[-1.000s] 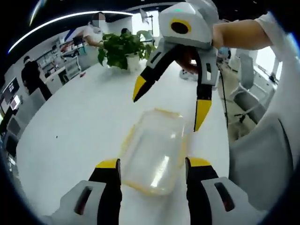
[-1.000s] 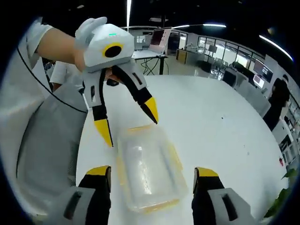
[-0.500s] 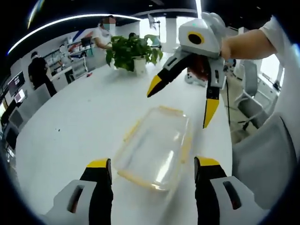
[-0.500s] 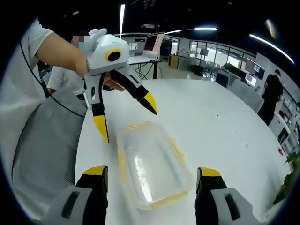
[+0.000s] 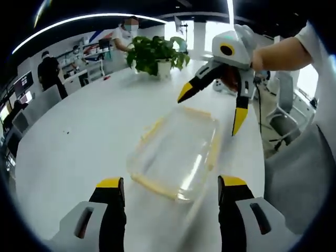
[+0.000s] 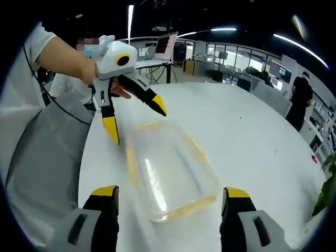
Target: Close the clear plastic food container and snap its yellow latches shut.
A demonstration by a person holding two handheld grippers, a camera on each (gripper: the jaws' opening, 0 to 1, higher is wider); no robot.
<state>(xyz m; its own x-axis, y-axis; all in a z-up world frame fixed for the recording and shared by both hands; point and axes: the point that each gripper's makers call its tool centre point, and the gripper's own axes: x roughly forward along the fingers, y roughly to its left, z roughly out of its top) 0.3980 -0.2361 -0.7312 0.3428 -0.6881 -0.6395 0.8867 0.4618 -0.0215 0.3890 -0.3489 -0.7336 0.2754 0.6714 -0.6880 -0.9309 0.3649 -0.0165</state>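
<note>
A clear plastic food container with yellow latches lies on the white worktop, nothing visible inside. The left claw and right claw are both spread wide, one at each end.

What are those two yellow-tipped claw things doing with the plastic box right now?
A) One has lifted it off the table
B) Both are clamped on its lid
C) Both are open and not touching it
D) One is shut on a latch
C: in both views the left gripper and right gripper are spread open, clear of the box, which sits on the table.
</note>
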